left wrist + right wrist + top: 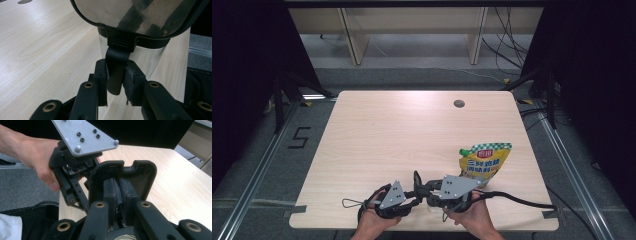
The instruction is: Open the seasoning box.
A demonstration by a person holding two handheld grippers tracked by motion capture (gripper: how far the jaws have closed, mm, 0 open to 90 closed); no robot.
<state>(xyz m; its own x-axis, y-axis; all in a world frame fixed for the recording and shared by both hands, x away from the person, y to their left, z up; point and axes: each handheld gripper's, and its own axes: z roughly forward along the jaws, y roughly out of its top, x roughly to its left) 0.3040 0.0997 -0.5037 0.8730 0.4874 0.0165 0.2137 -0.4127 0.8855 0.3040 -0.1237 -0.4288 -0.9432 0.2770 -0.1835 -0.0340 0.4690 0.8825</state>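
Container (pixel 130 60) latch tab clamped in left claw (pixel 115 80); right claw (pixel 119 195) seemingly grips its lid.

a lab: bare test table (pixel 412 135), floor rails (pixel 257 170), loose cables (pixel 507 35).

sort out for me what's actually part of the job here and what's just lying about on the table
In the job:
- clear container
- its black-rimmed lid, with the latch tab
- left gripper, clamped on that tab
- right gripper, jaws close together at the lid

Lying about:
- yellow sauce pouch, apart from the grippers
- grey grommet in the table
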